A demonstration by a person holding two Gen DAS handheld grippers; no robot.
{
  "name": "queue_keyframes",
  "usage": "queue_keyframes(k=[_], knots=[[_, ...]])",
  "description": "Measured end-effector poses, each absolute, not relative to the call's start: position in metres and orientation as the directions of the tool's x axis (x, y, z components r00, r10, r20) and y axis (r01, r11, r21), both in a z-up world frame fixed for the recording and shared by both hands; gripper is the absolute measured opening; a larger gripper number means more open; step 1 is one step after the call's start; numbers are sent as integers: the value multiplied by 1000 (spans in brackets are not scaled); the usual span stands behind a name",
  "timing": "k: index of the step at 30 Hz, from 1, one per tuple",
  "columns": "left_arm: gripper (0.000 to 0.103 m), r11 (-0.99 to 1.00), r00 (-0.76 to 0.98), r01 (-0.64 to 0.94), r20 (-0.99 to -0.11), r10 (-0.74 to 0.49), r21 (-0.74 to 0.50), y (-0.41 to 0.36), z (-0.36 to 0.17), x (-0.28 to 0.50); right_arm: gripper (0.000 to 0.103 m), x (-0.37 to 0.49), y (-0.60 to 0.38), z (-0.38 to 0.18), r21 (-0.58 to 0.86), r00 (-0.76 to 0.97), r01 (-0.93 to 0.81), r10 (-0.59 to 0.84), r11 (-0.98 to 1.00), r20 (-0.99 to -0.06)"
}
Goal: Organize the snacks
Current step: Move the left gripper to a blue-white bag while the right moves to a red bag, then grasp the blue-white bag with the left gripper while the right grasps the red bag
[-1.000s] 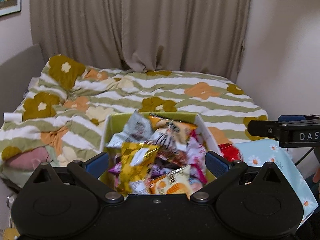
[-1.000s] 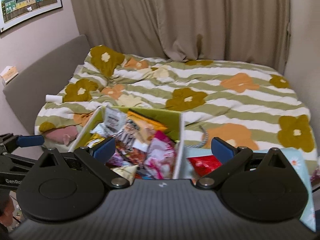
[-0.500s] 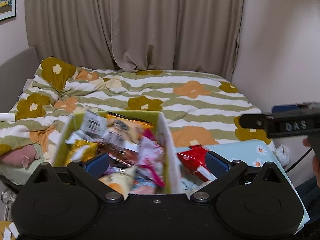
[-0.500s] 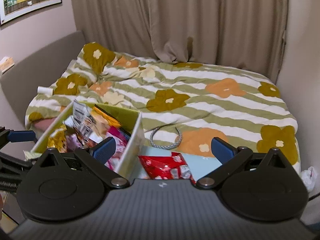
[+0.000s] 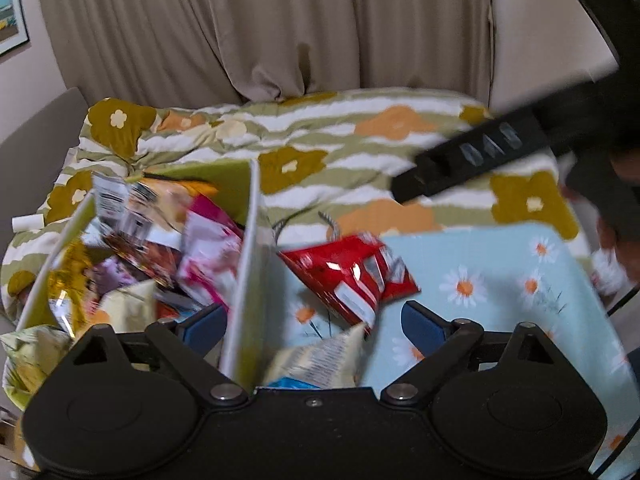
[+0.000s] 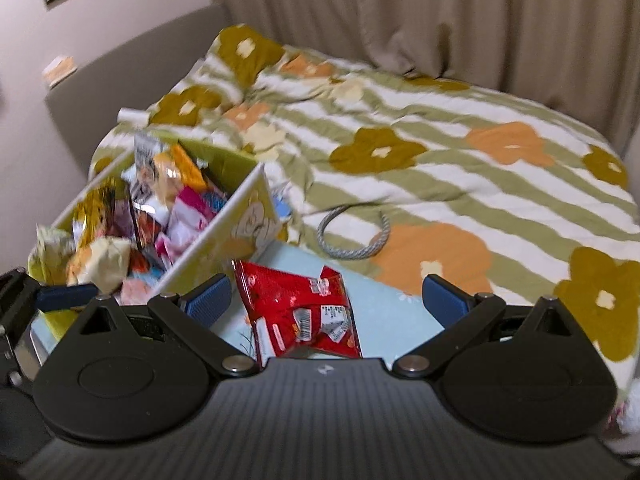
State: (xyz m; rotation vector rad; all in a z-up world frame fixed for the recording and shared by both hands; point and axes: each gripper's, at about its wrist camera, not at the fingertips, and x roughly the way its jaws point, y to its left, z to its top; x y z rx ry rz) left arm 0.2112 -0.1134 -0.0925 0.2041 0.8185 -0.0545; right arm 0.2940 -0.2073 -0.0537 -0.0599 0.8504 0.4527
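A green box full of several mixed snack packets stands on the bed's near edge. A red snack packet lies on a light blue daisy-print surface to the box's right. A pale yellow packet lies just in front of it. My left gripper is open and empty, straddling the box's right wall. My right gripper is open and empty, low over the red packet. The right gripper's black body shows at the upper right of the left wrist view.
A bed with a green striped, flower-print quilt fills the space behind. A grey braided loop lies on the quilt behind the blue surface. Beige curtains hang at the back. A grey headboard runs along the left.
Both grippers have swung to the right and dipped lower, from over the box toward the red packet. The views are motion-blurred. Both stay open.
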Motion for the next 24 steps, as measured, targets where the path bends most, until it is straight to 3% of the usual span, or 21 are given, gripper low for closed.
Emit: queue_keyframes(k=[8,16,24], knots=[[85,930,610,138,-769,190,340,-148,-161,229,103,324,-202,-97,201,451,-476,434,856,-780],[83,873,559,122,-760,332,472,-156,-199,238,103,341,-179,-124,239,372,-522,471,819,-800],[73,862,508,127,-779,368,490,-145,-220,245,103,352,-152,-146,168,367,-569,432,805,-824]])
